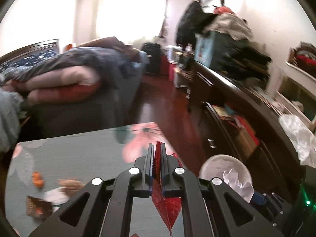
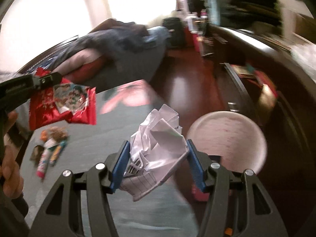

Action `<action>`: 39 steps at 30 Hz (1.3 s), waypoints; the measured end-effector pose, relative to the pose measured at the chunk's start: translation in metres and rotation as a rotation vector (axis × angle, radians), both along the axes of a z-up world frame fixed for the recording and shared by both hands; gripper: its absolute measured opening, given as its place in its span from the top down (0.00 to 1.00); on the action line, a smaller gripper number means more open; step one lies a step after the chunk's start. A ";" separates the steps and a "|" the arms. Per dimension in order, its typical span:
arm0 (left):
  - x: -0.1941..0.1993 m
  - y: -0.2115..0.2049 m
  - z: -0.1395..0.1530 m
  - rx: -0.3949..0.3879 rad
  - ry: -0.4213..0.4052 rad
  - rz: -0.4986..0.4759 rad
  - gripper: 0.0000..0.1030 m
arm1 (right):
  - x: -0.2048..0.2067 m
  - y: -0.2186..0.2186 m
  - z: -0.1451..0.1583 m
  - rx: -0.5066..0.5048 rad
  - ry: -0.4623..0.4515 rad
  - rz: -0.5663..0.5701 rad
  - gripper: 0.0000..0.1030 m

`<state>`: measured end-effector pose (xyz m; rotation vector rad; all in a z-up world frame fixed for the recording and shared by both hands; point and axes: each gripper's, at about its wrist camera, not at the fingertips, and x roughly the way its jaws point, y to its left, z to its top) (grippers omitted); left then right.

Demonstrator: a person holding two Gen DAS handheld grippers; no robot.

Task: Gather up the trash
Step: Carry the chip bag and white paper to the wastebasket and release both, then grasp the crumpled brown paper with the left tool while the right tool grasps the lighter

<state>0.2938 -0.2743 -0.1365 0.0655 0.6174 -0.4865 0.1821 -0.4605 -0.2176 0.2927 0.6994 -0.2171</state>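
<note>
while both tongs hang over the grey-green table (image 2: pixel 83 138), each carries trash.
the left gripper (image 1: pixel 157 148) is clamped on a red snack wrapper (image 2: pixel 63 104); the right gripper (image 2: pixel 158 148) squeezes crumpled white paper (image 2: pixel 158 140), just left of the round white bin (image 2: pixel 227 136). more scraps (image 2: pixel 49 148) lie on the table's left.

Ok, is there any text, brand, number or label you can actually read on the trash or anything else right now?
No text is readable in either view.
Red snack wrapper in the left gripper: pale lettering beside a cartoon picture, too blurred to read.
Crumpled white paper in the right gripper: printed grid lines and dark bars, no legible words.
Small items on the table: labels blurred.
</note>
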 end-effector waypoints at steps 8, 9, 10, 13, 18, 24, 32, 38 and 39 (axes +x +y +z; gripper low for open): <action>-0.006 -0.101 -0.024 0.020 0.028 -0.176 0.93 | -0.021 -0.083 -0.031 0.018 0.033 -0.170 0.44; -0.005 -0.110 -0.027 0.022 0.032 -0.190 0.93 | -0.020 -0.093 -0.037 0.018 0.045 -0.190 0.44; -0.004 -0.122 -0.032 0.029 0.037 -0.202 0.93 | -0.019 -0.098 -0.040 0.017 0.050 -0.198 0.44; 0.000 -0.148 -0.044 0.051 0.042 -0.231 0.92 | -0.012 -0.116 -0.055 0.013 0.072 -0.222 0.44; 0.010 -0.173 -0.062 0.070 0.062 -0.245 0.74 | 0.003 -0.133 -0.072 0.006 0.092 -0.242 0.41; 0.009 -0.177 -0.057 0.058 -0.010 -0.234 0.24 | 0.012 -0.141 -0.077 -0.003 0.083 -0.257 0.29; 0.001 -0.163 -0.046 0.081 -0.074 -0.198 0.17 | 0.011 -0.135 -0.066 -0.020 0.064 -0.258 0.22; -0.004 -0.130 -0.035 0.093 -0.095 -0.130 0.14 | 0.004 -0.108 -0.050 -0.016 0.052 -0.214 0.17; -0.004 -0.123 -0.034 0.095 -0.096 -0.114 0.13 | 0.003 -0.101 -0.046 -0.014 0.048 -0.204 0.16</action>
